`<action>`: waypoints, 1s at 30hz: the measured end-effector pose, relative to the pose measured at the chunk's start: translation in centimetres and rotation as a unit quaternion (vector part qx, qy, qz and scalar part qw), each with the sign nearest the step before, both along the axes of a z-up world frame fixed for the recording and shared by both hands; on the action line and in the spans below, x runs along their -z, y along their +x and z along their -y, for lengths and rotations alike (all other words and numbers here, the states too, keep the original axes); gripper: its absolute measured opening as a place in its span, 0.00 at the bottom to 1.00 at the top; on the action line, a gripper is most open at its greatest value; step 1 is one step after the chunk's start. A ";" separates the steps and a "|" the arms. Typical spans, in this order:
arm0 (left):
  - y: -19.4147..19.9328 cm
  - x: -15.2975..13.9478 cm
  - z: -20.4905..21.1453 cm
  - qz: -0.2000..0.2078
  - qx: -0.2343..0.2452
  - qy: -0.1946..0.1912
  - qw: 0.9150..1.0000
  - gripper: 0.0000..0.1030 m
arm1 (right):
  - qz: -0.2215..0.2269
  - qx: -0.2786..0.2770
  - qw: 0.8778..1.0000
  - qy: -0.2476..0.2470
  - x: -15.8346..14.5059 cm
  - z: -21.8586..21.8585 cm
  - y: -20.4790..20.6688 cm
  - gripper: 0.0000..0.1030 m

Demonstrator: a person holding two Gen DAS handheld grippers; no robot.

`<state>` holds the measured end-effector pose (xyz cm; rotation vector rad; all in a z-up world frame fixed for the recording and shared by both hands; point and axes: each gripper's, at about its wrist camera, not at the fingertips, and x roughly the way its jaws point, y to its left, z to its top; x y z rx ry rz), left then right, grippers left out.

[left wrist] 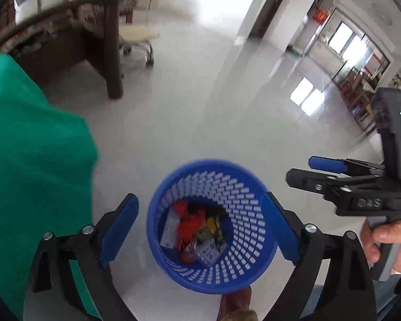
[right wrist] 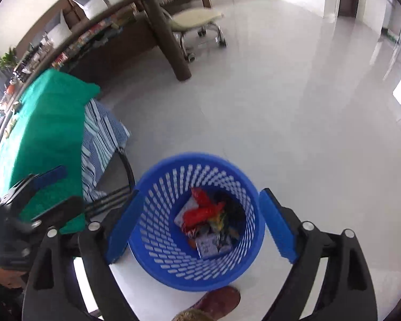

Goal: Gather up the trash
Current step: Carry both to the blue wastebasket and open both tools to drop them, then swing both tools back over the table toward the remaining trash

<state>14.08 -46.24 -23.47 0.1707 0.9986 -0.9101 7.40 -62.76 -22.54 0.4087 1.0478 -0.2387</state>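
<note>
Both grippers over blue basket (left wrist: pixel 212 275): left gripper (left wrist: pixel 200 230) and right gripper (right wrist: pixel 197 227), fingers apart, empty. Wrappers (left wrist: pixel 197 230) in basket. Small scraps (right wrist: pixel 12 124) on green counter (right wrist: pixel 42 133) probably left.

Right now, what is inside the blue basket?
The blue basket holds a pile of trash: red wrappers, a white printed packet and dark scraps. Anything beneath that pile is covered.

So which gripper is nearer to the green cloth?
Left. The left gripper is close beside the green cloth, at its hanging side. The right gripper is farther from it, over the basket.
</note>
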 end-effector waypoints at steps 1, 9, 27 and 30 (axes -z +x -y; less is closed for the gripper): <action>-0.7 -1.6 -1.2 0.023 -0.004 -0.016 1.000 0.93 | 0.020 -0.002 1.000 -0.013 -1.1 -0.4 -0.1 0.92; -4.5 -8.9 -11.3 0.081 0.021 -0.034 0.996 0.95 | 0.094 -0.073 0.985 -0.125 -5.8 -8.2 0.5 0.96; 13.7 -10.4 -39.9 0.094 -0.128 0.070 0.985 0.95 | 0.090 -0.339 0.935 -0.056 -5.1 -40.9 12.1 0.96; 17.5 -10.2 -39.1 0.103 -0.112 0.076 0.985 0.95 | 0.082 -0.348 0.931 -0.078 -4.5 -42.4 13.0 0.96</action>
